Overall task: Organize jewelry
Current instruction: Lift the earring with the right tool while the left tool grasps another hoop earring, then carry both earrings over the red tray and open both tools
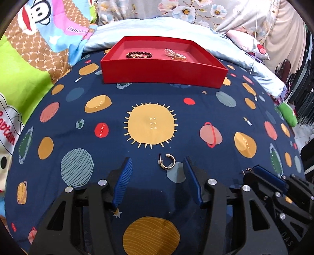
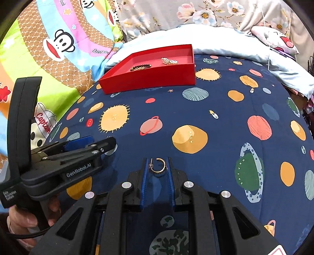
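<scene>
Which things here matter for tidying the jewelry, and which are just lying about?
Job: red tray, dark bead bracelet, pearl bracelet, loose hoop earring, gripped hoop earring.
Lying about: planet sheet, cartoon quilt, floral bedding.

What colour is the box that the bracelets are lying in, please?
The box is red inside and out, and it shows best in the left wrist view.

Both views ride low over the bed (image 1: 149, 125) – each looks forward and steeply down along its own claw toward the red tray (image 1: 162, 72) at the far side. Both share that tray (image 2: 149, 78), and the right view also catches the left claw (image 2: 94, 145) – near of the tray, at its left edge.
</scene>
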`<state>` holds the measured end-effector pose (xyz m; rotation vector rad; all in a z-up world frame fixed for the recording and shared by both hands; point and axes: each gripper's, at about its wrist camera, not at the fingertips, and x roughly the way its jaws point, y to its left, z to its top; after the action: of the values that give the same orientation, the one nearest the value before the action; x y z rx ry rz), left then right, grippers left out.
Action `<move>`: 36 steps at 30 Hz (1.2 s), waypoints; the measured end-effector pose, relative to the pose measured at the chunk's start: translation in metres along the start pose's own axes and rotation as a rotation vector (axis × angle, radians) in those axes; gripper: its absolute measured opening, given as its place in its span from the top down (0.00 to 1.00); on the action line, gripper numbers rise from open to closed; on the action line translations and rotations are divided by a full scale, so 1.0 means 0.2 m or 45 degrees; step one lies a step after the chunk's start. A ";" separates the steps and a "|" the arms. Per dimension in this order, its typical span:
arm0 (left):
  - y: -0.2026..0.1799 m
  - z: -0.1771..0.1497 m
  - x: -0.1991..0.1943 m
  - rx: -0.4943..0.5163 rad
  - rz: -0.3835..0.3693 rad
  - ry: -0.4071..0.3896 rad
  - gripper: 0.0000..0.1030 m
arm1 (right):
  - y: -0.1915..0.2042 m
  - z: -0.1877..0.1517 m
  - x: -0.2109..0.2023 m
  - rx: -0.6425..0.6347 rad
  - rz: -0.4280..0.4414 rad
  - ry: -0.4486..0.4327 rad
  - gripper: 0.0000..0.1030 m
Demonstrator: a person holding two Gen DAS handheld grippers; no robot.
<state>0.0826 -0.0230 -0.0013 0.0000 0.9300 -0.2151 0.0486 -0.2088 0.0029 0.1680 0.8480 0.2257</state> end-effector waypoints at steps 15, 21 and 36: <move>-0.02 -0.02 -0.01 0.032 0.036 -0.033 0.79 | -0.01 0.01 0.00 0.023 -0.001 -0.003 0.84; 0.00 -0.02 -0.02 -0.003 -0.022 -0.016 0.83 | -0.01 0.02 -0.02 0.022 0.002 -0.018 0.84; 0.09 0.04 -0.18 -0.084 -0.126 -0.055 0.83 | 0.01 0.10 -0.13 0.016 0.024 -0.092 0.84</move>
<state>0.0708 0.0003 0.0297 -0.1116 0.8944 -0.2749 0.0470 -0.2154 0.0348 0.1953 0.7763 0.2309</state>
